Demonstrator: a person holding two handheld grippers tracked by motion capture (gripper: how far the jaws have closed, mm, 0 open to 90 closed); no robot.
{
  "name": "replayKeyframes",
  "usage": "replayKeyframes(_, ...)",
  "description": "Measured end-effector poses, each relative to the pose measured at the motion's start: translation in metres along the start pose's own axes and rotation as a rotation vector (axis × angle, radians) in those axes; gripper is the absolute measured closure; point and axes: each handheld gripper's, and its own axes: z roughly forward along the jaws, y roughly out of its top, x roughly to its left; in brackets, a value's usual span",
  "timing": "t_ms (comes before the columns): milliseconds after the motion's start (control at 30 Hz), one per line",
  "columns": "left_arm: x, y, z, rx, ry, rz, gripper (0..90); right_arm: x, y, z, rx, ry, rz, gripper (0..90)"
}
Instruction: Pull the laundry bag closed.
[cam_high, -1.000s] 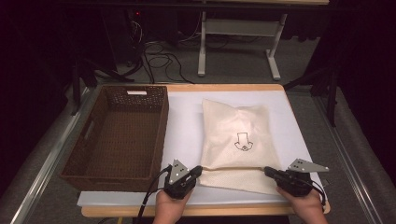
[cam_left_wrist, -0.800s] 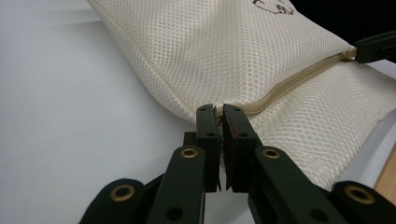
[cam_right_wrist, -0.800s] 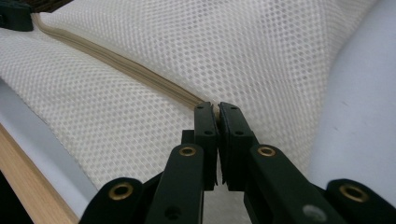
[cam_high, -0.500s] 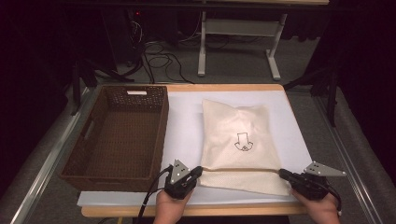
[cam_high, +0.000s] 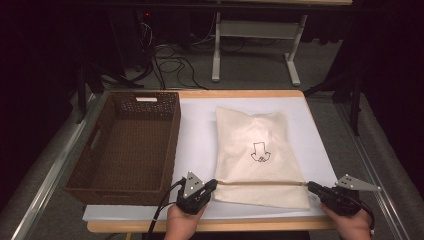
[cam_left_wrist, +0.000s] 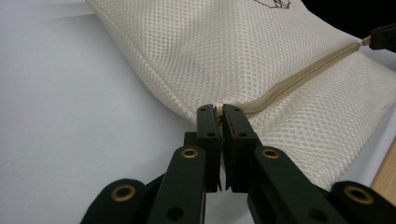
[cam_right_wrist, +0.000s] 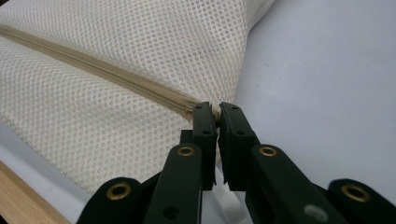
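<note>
Both tongs (cam_high: 214, 184) (cam_high: 311, 187) clenched on mesh bag's (cam_high: 255, 150) zipper ends; wicker basket (cam_high: 85, 165) bare.

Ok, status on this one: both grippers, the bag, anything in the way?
Left gripper shut on mesh bag at the zipper's left end. Right gripper shut at the zipper's right end. Zipper stretched straight between them. Basket alongside, nothing blocking.

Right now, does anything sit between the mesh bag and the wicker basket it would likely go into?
Nothing visible does. The mesh bag lies beside the wicker basket, with bare white table cover between them. The left gripper and right gripper pinch its zipper ends.
</note>
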Motion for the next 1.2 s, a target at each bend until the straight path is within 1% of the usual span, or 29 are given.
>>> replayKeyframes(67, 0.001, 0.000, 0.001, 0.010, -0.006, -0.007, 86.2, 0.001, 0.001, 0.001, 0.001, -0.012, -0.011, 87.3)
replayKeyframes(100, 0.002, -0.001, 0.001, 0.008, -0.006, -0.010, 86.0, 0.002, 0.001, 0.002, 0.003, -0.009, -0.009, 87.3)
replayKeyframes(167, 0.001, -0.001, 0.000, 0.003, -0.007, -0.002, 85.4, 0.001, 0.000, 0.003, 0.000, 0.004, 0.000, 87.0)
replayKeyframes(233, -0.001, -0.001, 0.000, 0.004, 0.003, 0.013, 83.7, 0.000, 0.000, 0.003, -0.005, 0.005, 0.002, 86.0)
replayKeyframes(333, 0.000, -0.001, -0.001, 0.003, 0.016, 0.007, 77.3, 0.000, 0.001, 0.001, -0.021, 0.004, 0.006, 80.5)
replayKeyframes(400, 0.001, 0.001, -0.003, -0.002, 0.032, -0.007, 71.2, 0.000, 0.002, -0.001, -0.048, 0.015, 0.019, 75.9)
replayKeyframes(433, 0.002, 0.002, -0.004, -0.010, 0.044, -0.011, 68.2, -0.001, 0.003, -0.002, -0.062, 0.013, 0.019, 72.7)
replayKeyframes(500, 0.003, 0.003, -0.007, -0.018, 0.084, -0.004, 61.9, -0.001, 0.004, -0.003, -0.077, -0.003, 0.024, 66.5)
replayKeyframes(533, 0.003, 0.003, -0.008, -0.019, 0.109, 0.004, 59.0, -0.001, 0.005, -0.003, -0.088, -0.015, 0.008, 62.3)
replayKeyframes(633, 0.005, 0.002, -0.009, -0.018, 0.166, 0.026, 50.4, -0.002, 0.006, -0.003, -0.115, -0.050, 0.013, 50.6)
replayKeyframes(733, 0.007, 0.001, -0.006, 0.019, 0.217, 0.044, 44.0, -0.005, 0.008, -0.003, -0.149, -0.073, 0.011, 40.1)
replayKeyframes(800, 0.008, 0.001, -0.004, 0.039, 0.235, 0.038, 37.4, -0.006, 0.008, -0.002, -0.166, -0.083, 0.011, 32.8)
replayKeyframes(900, 0.007, 0.001, -0.003, 0.037, 0.246, 0.034, 26.4, -0.005, 0.009, 0.001, -0.163, -0.097, 0.010, 21.8)
replayKeyframes(933, 0.007, 0.002, -0.003, 0.034, 0.236, 0.024, 23.8, -0.004, 0.010, 0.002, -0.153, -0.097, 0.015, 18.2)
replayKeyframes(967, 0.007, 0.003, -0.004, 0.035, 0.225, 0.018, 19.1, -0.004, 0.010, 0.004, -0.143, -0.100, 0.015, 12.6)
replayKeyframes(1000, 0.007, 0.004, -0.003, 0.038, 0.225, 0.016, 13.7, -0.003, 0.010, 0.006, -0.133, -0.110, 0.017, 9.8)
replayKeyframes(1033, 0.008, 0.004, -0.003, 0.041, 0.226, 0.017, 11.0, -0.001, 0.011, 0.009, -0.121, -0.123, 0.020, 8.9)
replayKeyframes(1100, 0.010, 0.004, -0.003, 0.045, 0.211, 0.010, 5.1, 0.001, 0.011, 0.013, -0.106, -0.141, 0.013, 8.5)
replayKeyframes(1133, 0.010, 0.003, -0.003, 0.045, 0.197, 0.001, 3.7, 0.003, 0.012, 0.013, -0.105, -0.139, 0.009, 7.4)
replayKeyframes(1200, 0.011, 0.004, -0.003, 0.047, 0.190, -0.007, 1.2, 0.004, 0.012, 0.014, -0.112, -0.132, -0.002, 4.3)
